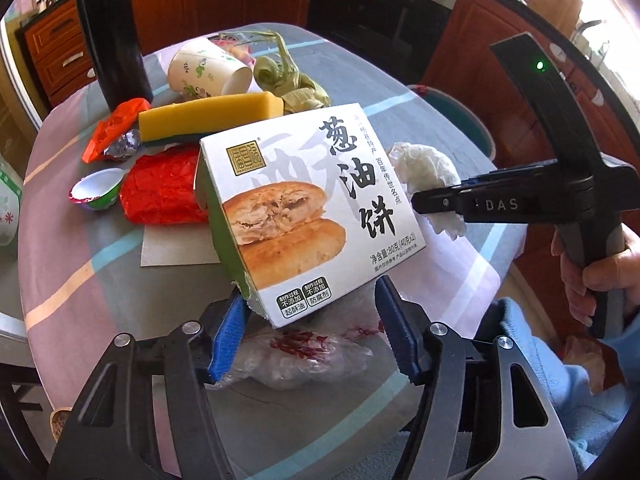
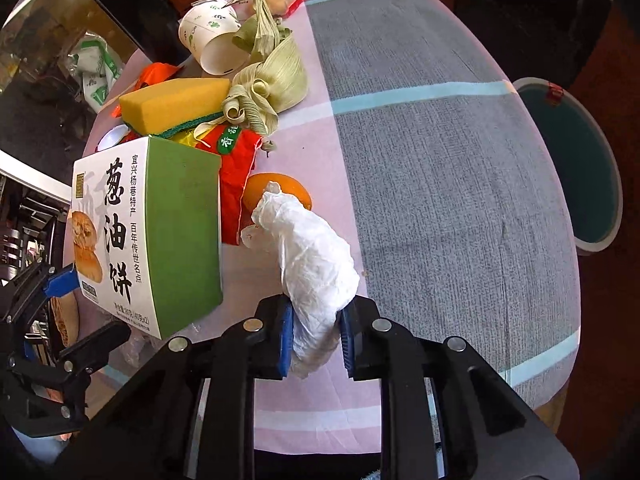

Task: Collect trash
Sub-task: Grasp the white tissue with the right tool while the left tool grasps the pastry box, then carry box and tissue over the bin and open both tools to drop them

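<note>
My left gripper [image 1: 312, 328] is shut on the lower corner of a white and green pastry box [image 1: 300, 208], which it holds tilted above a clear plastic bag [image 1: 304, 360] on the table. The blue pads [image 1: 228, 332] touch the box on both sides. The right wrist view shows the same box [image 2: 176, 232] at the left, with the left gripper [image 2: 76, 308] around its bottom end. My right gripper [image 2: 316, 336] is shut on a crumpled white tissue [image 2: 316, 248], which sticks up between its pads. From the left wrist view, the tissue [image 1: 424, 164] and right gripper [image 1: 436, 204] are beside the box.
On the striped tablecloth [image 2: 440, 160] lie a paper cup [image 1: 204, 68], yellow sponge [image 1: 208, 116], red wrapper [image 1: 160, 188], orange wrapper [image 1: 116, 128], small yoghurt cup [image 1: 96, 190], dried leaves [image 2: 268, 88] and an orange piece [image 2: 280, 188]. A black flask [image 1: 108, 24] stands behind. A teal round bin [image 2: 580, 168] sits beyond the table's right edge.
</note>
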Demonstrator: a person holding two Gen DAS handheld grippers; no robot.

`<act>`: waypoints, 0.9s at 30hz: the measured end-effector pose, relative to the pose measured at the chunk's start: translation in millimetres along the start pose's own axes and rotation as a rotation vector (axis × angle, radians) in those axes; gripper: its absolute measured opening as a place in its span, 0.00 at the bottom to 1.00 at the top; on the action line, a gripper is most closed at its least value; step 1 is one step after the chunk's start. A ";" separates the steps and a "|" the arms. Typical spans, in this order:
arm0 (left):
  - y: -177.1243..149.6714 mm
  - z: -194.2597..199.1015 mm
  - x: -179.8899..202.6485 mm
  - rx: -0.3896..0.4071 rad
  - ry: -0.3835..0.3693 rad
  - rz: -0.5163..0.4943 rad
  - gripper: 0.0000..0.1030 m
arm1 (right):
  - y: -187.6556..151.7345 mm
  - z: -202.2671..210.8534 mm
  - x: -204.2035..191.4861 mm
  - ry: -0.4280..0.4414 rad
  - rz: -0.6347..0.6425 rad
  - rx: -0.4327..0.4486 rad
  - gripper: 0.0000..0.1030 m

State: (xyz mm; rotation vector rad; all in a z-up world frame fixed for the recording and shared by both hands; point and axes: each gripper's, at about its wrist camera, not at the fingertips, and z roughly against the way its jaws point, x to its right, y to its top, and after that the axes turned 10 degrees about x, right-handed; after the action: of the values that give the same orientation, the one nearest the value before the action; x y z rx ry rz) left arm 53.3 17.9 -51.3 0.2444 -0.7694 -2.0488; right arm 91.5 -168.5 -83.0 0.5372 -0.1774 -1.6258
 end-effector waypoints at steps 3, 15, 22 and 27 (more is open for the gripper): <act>-0.2 -10.8 10.7 -0.026 0.036 -0.020 0.61 | -4.5 8.4 9.0 0.005 -0.011 0.023 0.18; 34.4 0.2 56.5 0.009 -0.067 -0.001 0.05 | -4.6 33.2 55.5 0.014 -0.106 0.094 0.18; 59.9 -0.3 69.4 0.034 -0.110 0.060 0.04 | -2.7 42.9 73.6 0.027 -0.142 0.135 0.17; 73.4 1.5 85.6 0.053 -0.106 0.048 0.04 | -2.2 55.7 95.2 0.045 -0.178 0.165 0.17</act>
State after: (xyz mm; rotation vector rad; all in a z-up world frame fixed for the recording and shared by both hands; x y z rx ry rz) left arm 54.4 -80.0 4.5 0.1466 -0.8877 -2.0104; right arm 61.4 -271.6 -57.7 0.7323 -0.2376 -1.7793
